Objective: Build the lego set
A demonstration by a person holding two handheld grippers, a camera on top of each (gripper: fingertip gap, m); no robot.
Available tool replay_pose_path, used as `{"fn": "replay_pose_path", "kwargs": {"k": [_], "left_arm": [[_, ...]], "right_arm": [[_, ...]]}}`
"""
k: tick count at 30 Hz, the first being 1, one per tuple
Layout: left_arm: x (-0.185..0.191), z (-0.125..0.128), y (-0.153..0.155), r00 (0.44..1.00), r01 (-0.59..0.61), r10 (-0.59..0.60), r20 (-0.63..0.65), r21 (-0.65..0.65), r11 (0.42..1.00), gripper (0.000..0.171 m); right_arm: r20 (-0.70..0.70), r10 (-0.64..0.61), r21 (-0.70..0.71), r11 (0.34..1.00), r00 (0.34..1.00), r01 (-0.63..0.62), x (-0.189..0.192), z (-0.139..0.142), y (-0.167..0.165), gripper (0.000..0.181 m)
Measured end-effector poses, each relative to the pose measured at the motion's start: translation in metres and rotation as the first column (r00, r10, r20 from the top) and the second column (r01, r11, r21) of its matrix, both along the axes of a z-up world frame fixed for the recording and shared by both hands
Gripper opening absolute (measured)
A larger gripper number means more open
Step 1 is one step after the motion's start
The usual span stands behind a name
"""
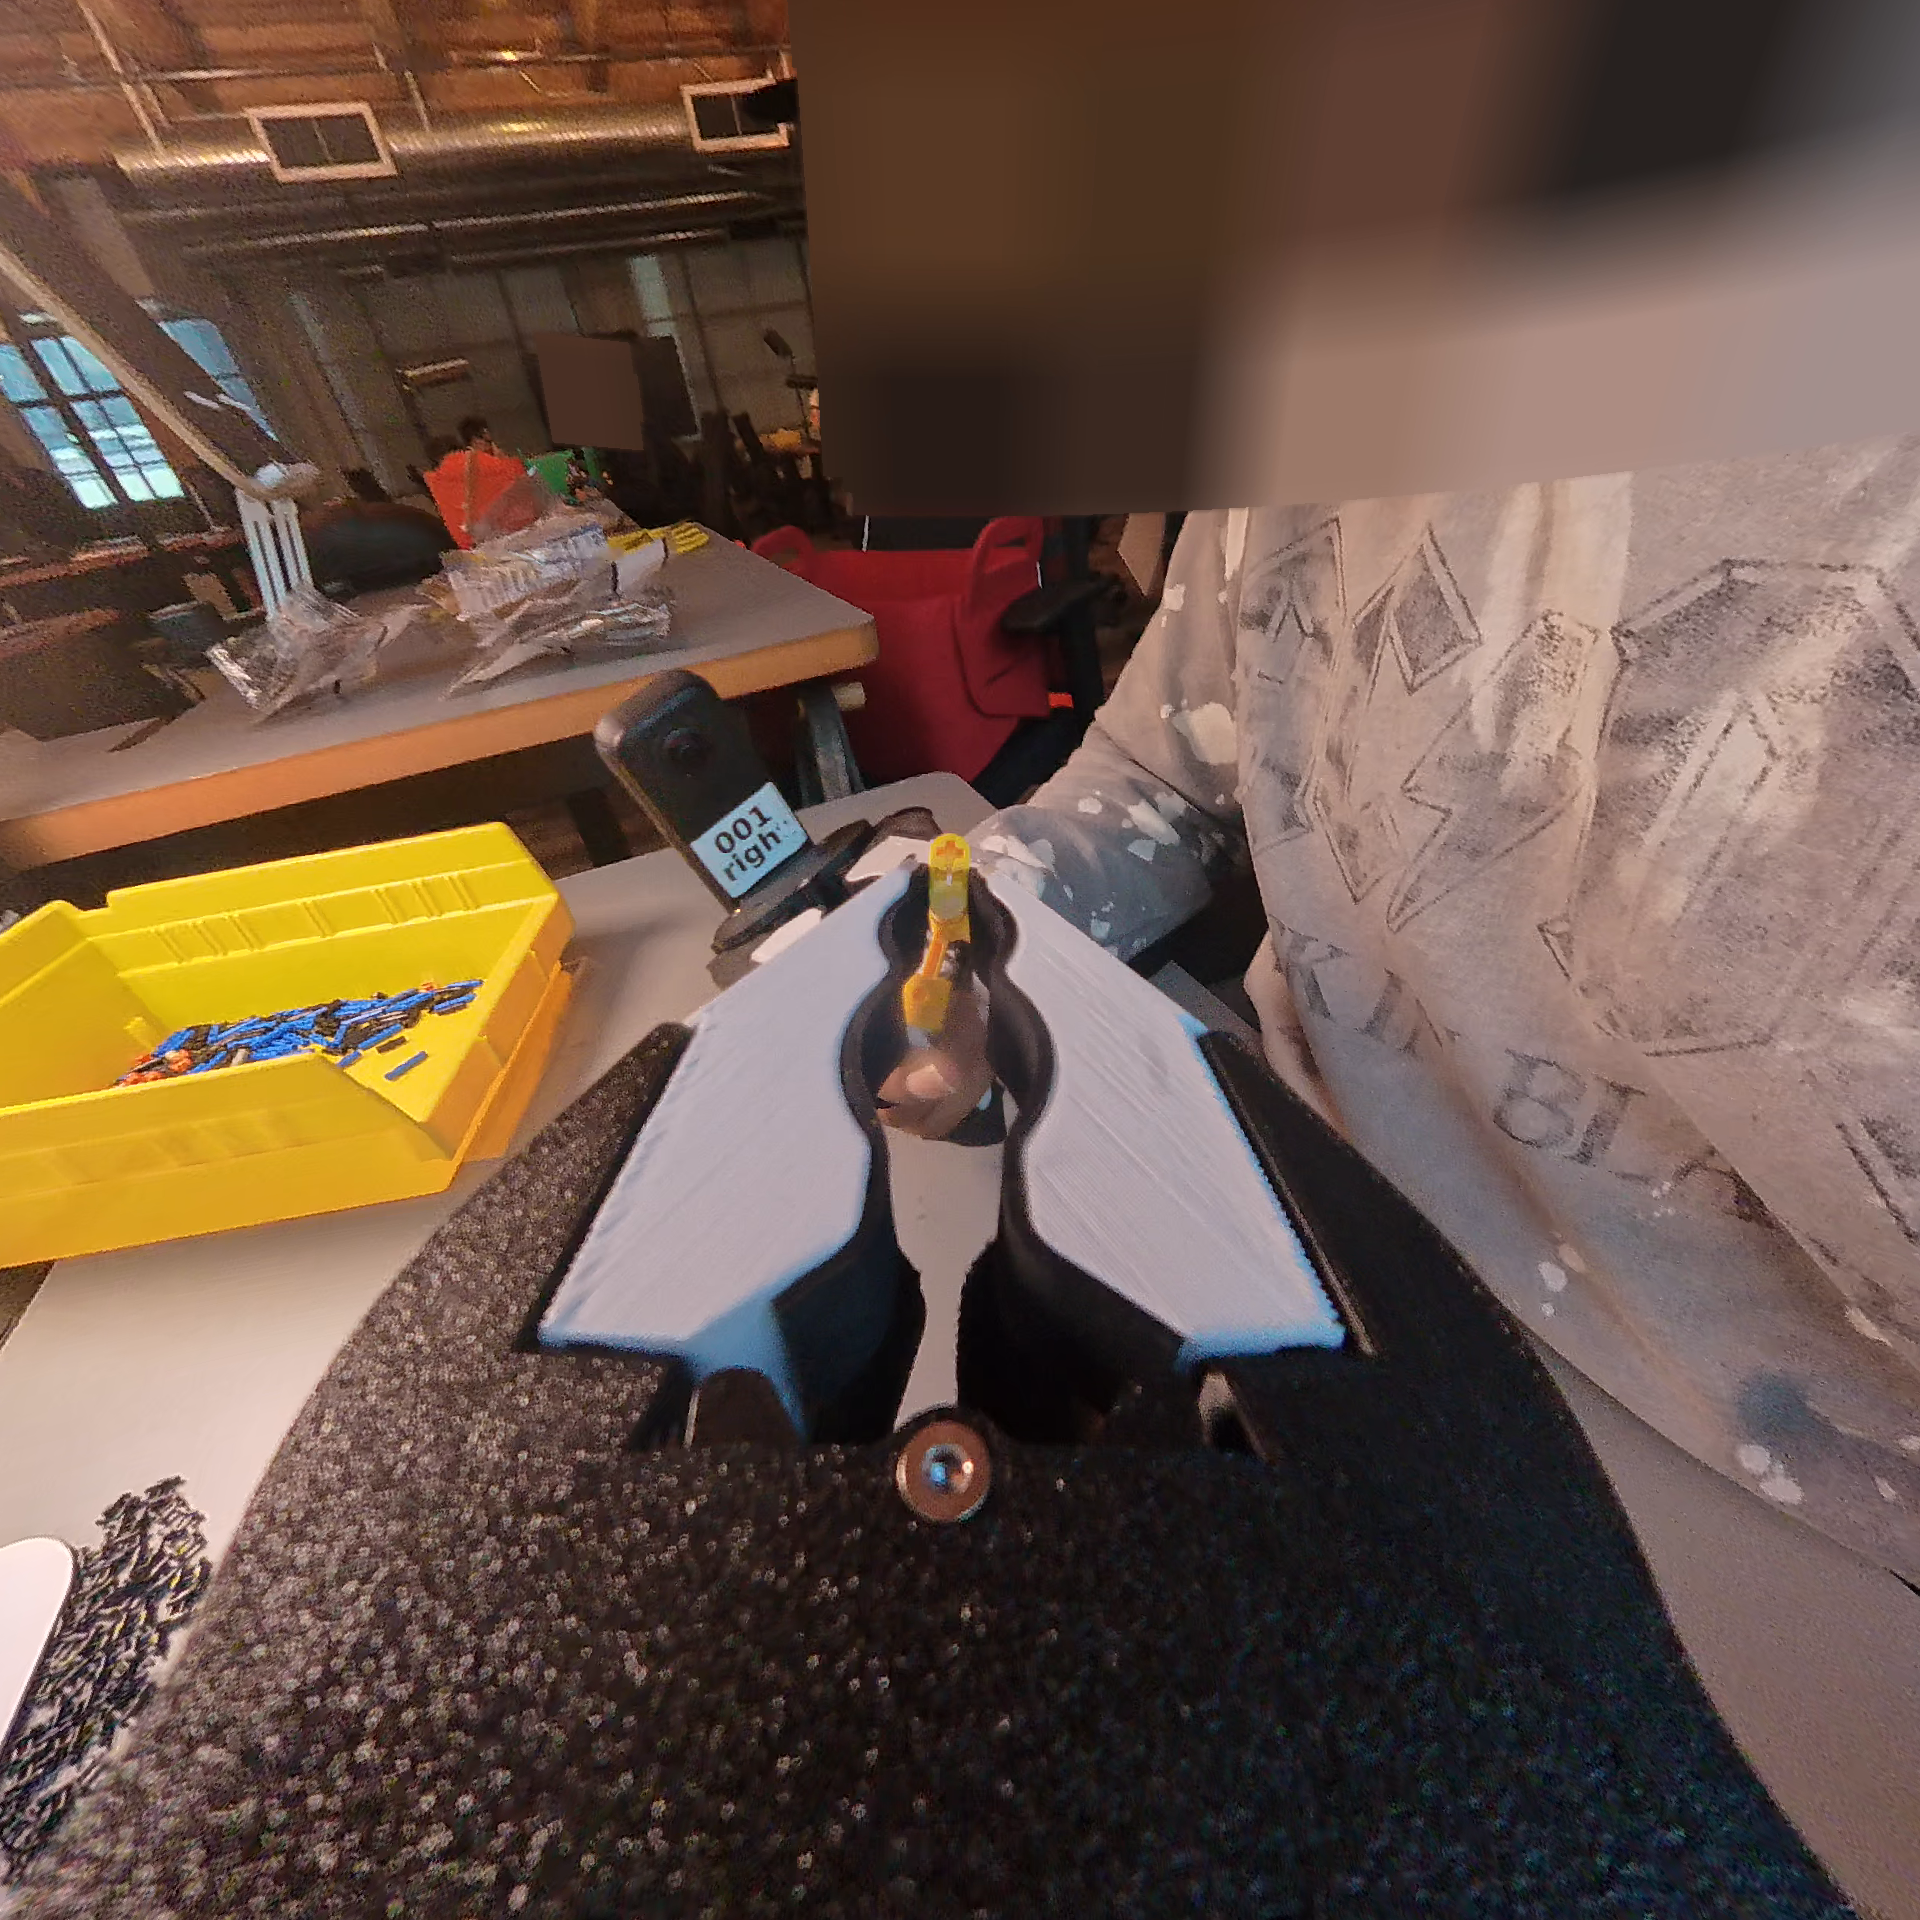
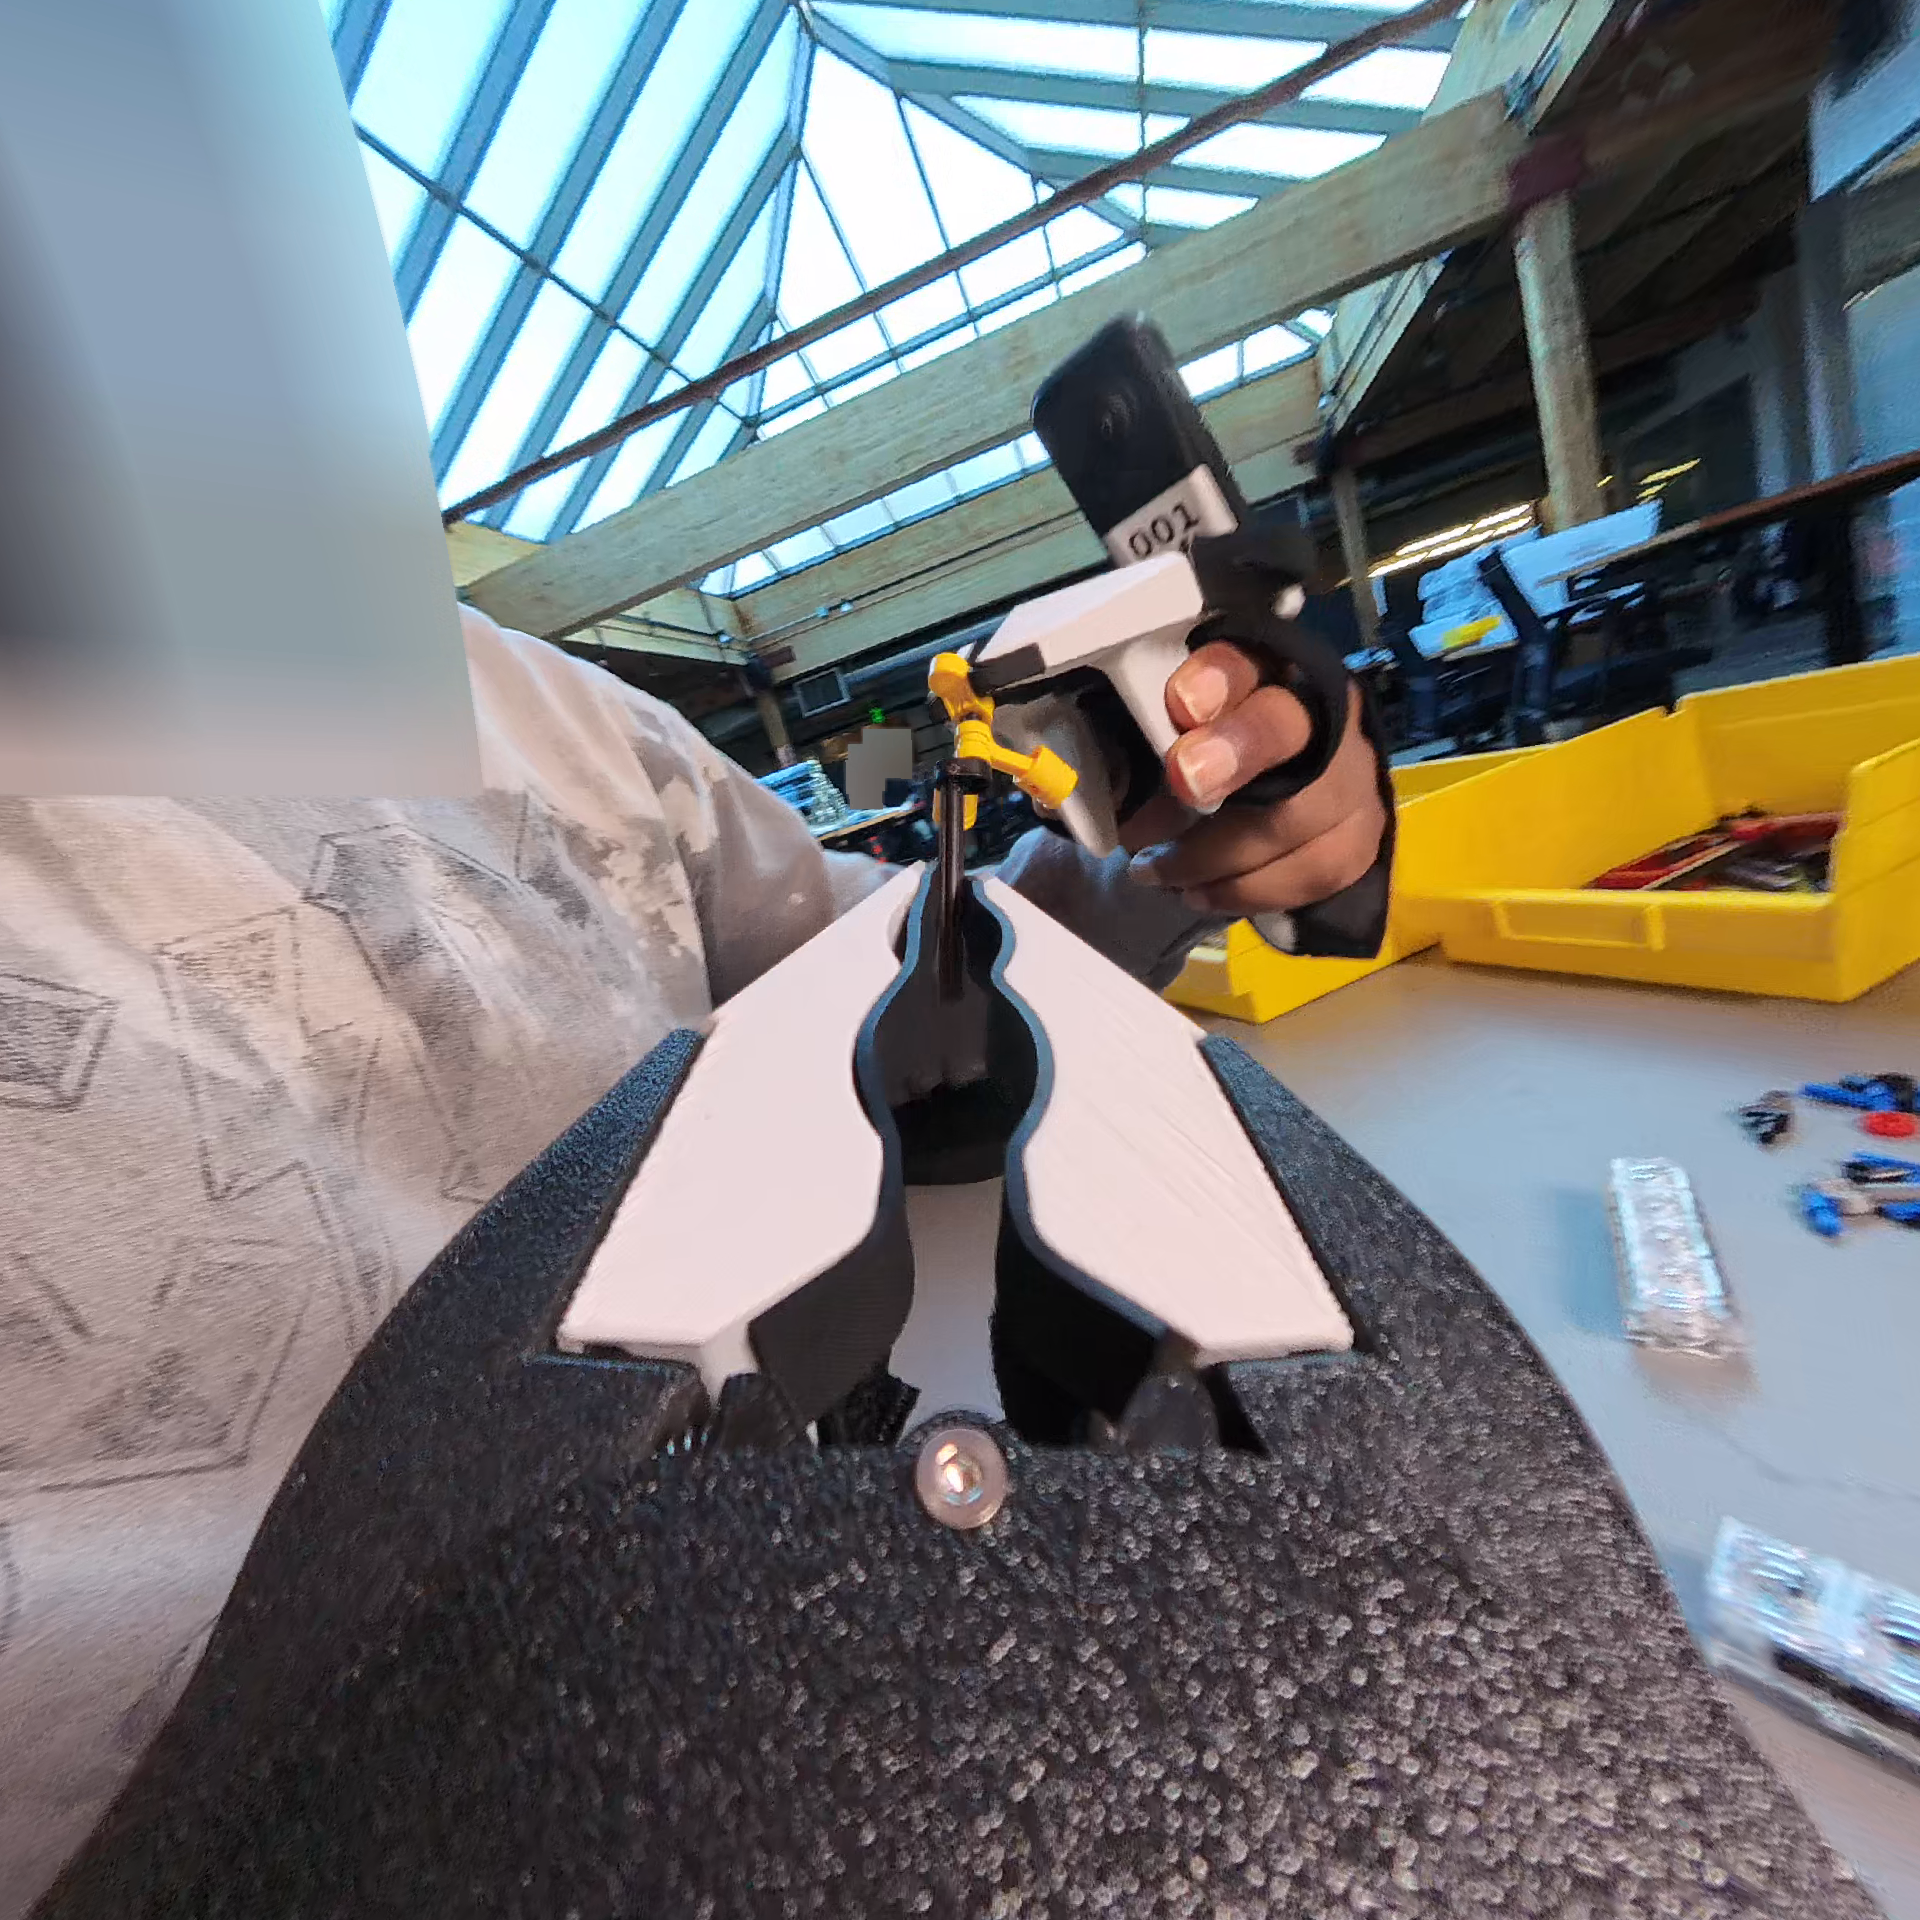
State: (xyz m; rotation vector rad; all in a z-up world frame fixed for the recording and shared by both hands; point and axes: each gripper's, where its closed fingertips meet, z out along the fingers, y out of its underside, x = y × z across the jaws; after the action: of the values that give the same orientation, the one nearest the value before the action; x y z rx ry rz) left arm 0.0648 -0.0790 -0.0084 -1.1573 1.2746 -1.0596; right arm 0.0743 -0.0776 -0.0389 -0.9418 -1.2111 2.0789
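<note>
a grey table (image 2: 1455, 1091) sits under a glass skylight (image 2: 727, 208) with wooden beams, and more tables crowd the hall behind.

the left gripper (image 1: 948, 883) has its white fingers pinched narrow on a small yellow plastic piece (image 1: 940, 935), which sticks up past the fingertips. in the right wrist view the same gripper (image 2: 977, 675) shows farther off, held by a hand (image 2: 1268, 790), with the yellow piece (image 2: 982, 727) at its tip.

the right gripper (image 2: 951, 883) is closed tight on a thin black rod (image 2: 951, 894) that stands upright out of its fingertips. the rod's top end meets the underside of the yellow piece, so the two grippers are tip to tip just in front of a person's grey patterned sweatshirt (image 1: 1558, 831).

to the left of the left gripper lies a yellow bin (image 1: 260, 1039) with small blue and black parts in it. to the right of the right gripper stands another yellow bin (image 2: 1714, 852) holding red and dark parts, and nearer, loose blue and red bits (image 2: 1849, 1153) and clear plastic bags (image 2: 1673, 1257) lie on the table.
</note>
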Motion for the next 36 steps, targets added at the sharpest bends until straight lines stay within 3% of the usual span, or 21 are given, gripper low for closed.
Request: {"fn": "replay_pose_path", "kwargs": {"k": [6,12,21,36], "left_arm": [[0.003,-0.009,-0.016,0.981,0.090,-0.084,-0.174,0.028,0.996,0.007],[0.012,-0.013,-0.035,0.945,0.189,-0.176,-0.275,0.018,0.982,0.007],[0.027,-0.002,-0.035,0.986,0.117,-0.105,-0.131,0.086,0.989,0.007],[0.020,-0.002,-0.027,0.998,0.048,-0.044,-0.041,0.081,0.996,0.007]], "right_arm": [[0.044,0.188,-0.083,0.979,0.981,-0.184,0.003,-0.008,-0.017,0.002],[0.032,0.302,-0.068,0.952,0.953,-0.299,0.011,-0.012,-0.033,0.003],[-0.078,0.378,-0.089,0.919,0.923,-0.384,0.023,-0.001,-0.042,0.002],[-0.069,0.284,-0.095,0.952,0.956,-0.290,0.018,-0.001,-0.024,0.002]]}}
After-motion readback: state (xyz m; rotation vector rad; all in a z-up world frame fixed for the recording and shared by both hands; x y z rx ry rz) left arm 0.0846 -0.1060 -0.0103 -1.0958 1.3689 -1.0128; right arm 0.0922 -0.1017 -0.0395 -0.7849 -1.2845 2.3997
